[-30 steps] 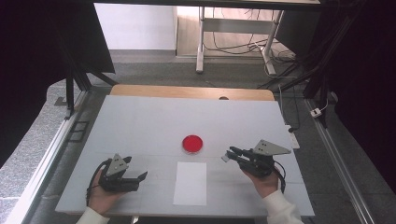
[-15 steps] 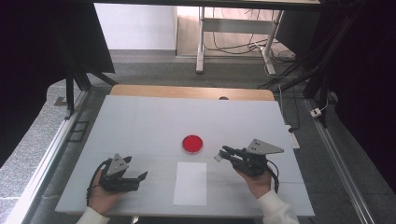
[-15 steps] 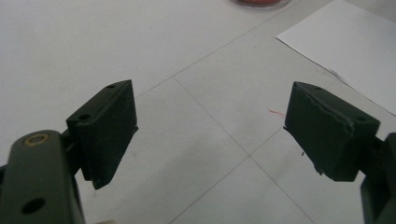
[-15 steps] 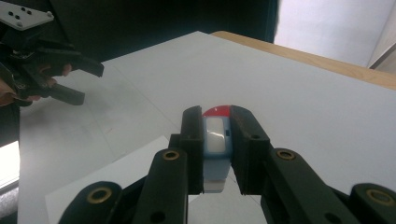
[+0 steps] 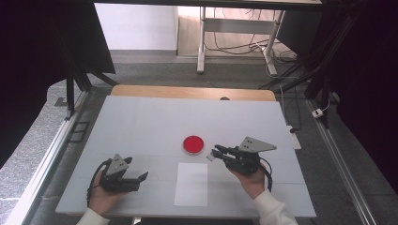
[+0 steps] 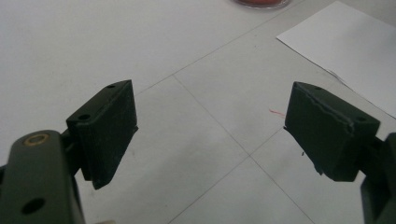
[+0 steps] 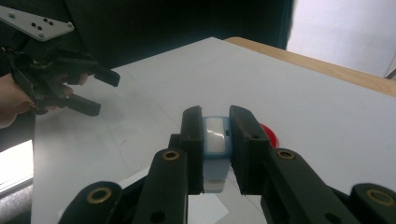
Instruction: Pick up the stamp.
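High view: your right gripper (image 5: pixel 215 153) hovers beside the red dish (image 5: pixel 193 145), above the paper sheet (image 5: pixel 191 184). Left gripper view: your left gripper (image 6: pixel 210 133) stands wide, empty. Right gripper view: jaws clamp a pale-blue stamp (image 7: pixel 215 140).

High view: fixed above person's side, faces forward and down, far enough to take in whole table (image 5: pixel 141 117).
Left gripper view: rides low, close over tabletop, faces along own jaws toward white paper sheet (image 6: pixel 355 46) and red dish (image 6: pixel 261 3).
Right gripper view: close, faces across table.
Shared: dish (image 5: pixel 193 145), sheet (image 5: pixel 191 183).
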Action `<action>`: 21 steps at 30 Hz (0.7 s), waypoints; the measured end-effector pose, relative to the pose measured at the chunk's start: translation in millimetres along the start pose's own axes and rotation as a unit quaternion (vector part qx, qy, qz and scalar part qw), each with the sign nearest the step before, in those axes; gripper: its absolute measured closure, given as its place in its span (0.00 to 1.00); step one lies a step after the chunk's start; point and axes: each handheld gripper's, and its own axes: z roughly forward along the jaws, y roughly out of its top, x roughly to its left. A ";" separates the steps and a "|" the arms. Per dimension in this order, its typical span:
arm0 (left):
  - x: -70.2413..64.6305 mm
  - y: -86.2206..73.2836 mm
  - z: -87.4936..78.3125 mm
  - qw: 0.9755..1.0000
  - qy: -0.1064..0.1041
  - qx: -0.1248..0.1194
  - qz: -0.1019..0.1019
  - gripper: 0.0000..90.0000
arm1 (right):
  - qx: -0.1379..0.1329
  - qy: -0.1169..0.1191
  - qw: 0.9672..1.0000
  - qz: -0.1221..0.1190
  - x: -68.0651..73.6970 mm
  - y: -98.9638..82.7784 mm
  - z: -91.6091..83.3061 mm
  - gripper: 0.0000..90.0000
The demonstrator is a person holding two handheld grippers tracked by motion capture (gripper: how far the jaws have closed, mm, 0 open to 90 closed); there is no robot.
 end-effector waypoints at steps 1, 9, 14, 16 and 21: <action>0.4 -0.7 -0.7 1.000 -0.002 0.000 0.000 0.19 | 0.000 0.002 1.000 -0.001 1.0 1.1 1.5 0.84; 1.5 -3.5 -4.1 1.000 0.001 -0.002 -0.004 0.19 | 0.005 0.023 1.000 -0.011 12.9 6.4 19.8 0.84; 1.0 -3.4 -4.6 1.000 0.001 -0.003 -0.003 0.19 | 0.004 0.037 0.999 -0.017 20.1 11.2 26.9 0.84; 0.8 -3.7 -4.1 1.000 0.002 -0.001 -0.003 0.19 | 0.003 0.041 0.999 -0.019 21.3 12.8 28.5 0.84; -0.9 -4.0 -4.8 1.000 0.004 0.000 0.002 0.19 | 0.009 0.046 0.999 -0.022 22.2 11.7 31.4 0.84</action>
